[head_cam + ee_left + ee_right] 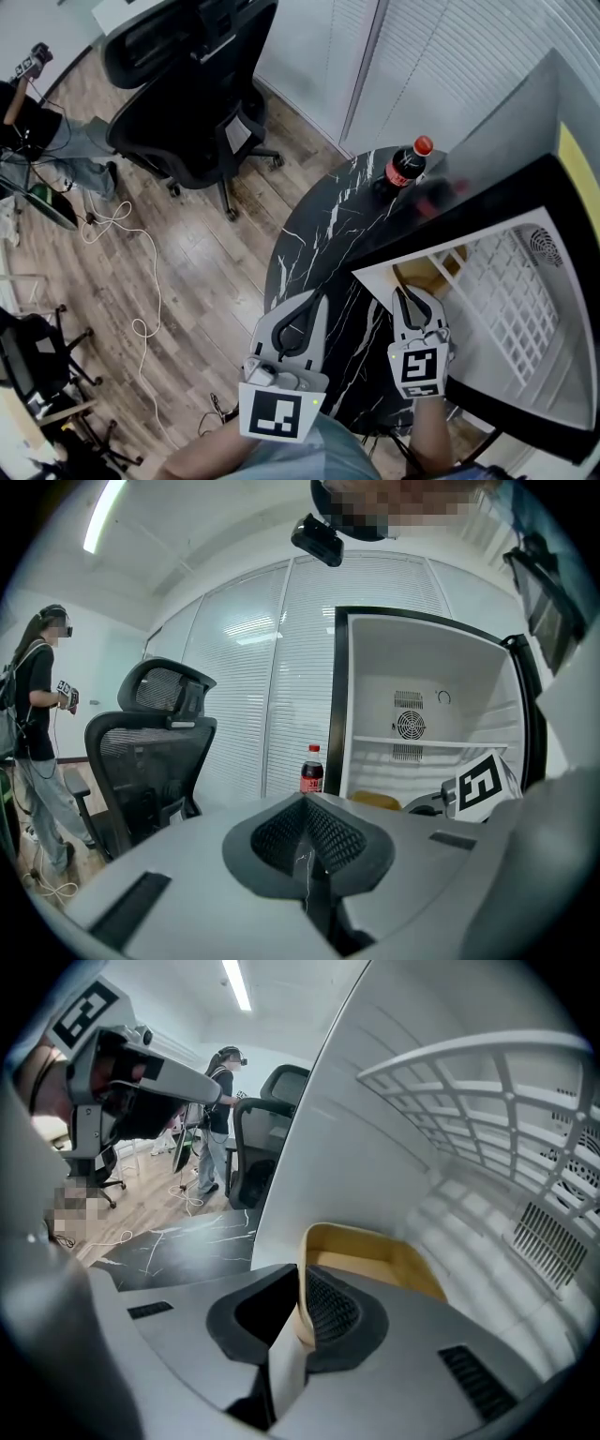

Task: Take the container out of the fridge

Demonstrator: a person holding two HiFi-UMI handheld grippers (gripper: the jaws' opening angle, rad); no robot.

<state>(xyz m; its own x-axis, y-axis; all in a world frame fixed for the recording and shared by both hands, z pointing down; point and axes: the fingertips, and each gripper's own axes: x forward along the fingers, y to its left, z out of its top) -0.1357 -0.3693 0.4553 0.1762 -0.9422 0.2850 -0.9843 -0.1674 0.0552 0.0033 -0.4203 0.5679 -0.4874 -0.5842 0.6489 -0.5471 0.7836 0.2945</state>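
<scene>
A yellow container (424, 273) sits low inside the open white fridge (525, 246), under its wire shelf (497, 1101). My right gripper (406, 296) reaches into the fridge mouth and is shut on the container's near wall. In the right gripper view, that wall of the container (375, 1255) passes between the jaws of the right gripper (302, 1312). My left gripper (317, 300) hovers over the black marble table (319, 225) just left of the fridge, shut with nothing in it. From the left gripper (305, 803), the container (375, 800) shows as a yellow sliver in the fridge (422, 696).
A cola bottle (405, 167) stands on the table beside the fridge's far corner. A black office chair (197, 122) is on the wood floor beyond the table. A person (37, 733) stands far left, and a white cable (131, 281) trails on the floor.
</scene>
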